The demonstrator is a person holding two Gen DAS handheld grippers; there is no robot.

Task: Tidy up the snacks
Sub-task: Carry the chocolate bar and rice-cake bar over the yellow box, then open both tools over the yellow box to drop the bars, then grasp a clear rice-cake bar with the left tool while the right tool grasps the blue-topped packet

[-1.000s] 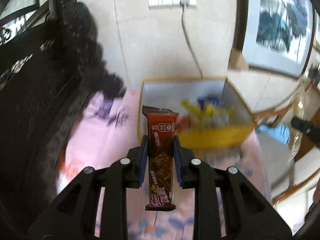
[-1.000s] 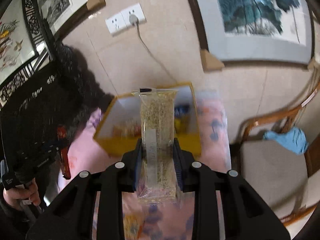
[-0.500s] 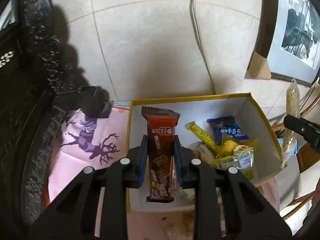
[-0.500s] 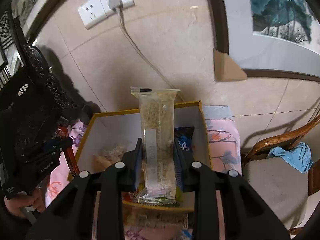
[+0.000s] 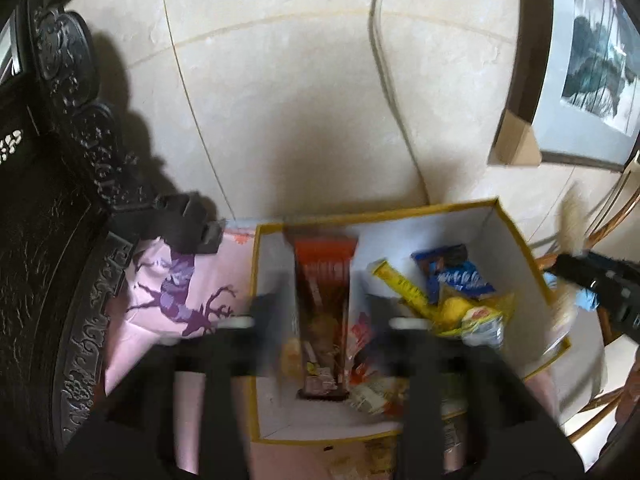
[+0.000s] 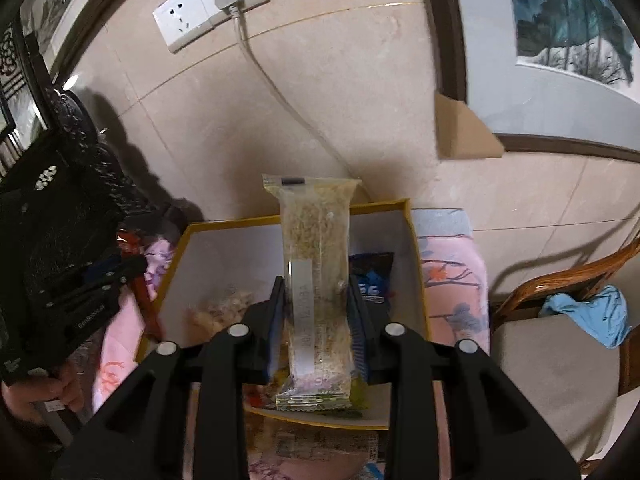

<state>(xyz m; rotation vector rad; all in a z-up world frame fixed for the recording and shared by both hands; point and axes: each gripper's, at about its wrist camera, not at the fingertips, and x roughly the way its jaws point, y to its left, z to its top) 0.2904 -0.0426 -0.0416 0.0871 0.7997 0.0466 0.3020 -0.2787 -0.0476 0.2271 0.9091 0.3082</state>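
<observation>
A yellow-rimmed white box point(image 5: 516, 236) stands on a pink cloth against the wall. My left gripper point(image 5: 322, 304) hovers over its left half, and its blurred jaws are opening wide. The brown-and-red chocolate bar point(image 5: 324, 280) hangs upright between them, with a gap on each side. My right gripper point(image 6: 317, 284) is over the box point(image 6: 224, 226), and its jaws are opening. The clear packet of pale cereal point(image 6: 316, 232) stands between the pads, which still touch its sides. In the left wrist view the right gripper point(image 5: 600, 280) shows at the right edge.
Inside the box lie a blue packet point(image 5: 452, 276), yellow wrappers point(image 5: 404, 288) and other snacks. Dark carved furniture point(image 5: 60, 200) rises on the left. A wall socket with a cable point(image 6: 236, 0) is behind, and a wooden chair with a blue cloth point(image 6: 588, 312) stands to the right.
Both grippers moved forward to hang over the box. The left jaws have spread and let go of the chocolate bar. The right pads stay at the cereal packet's sides.
</observation>
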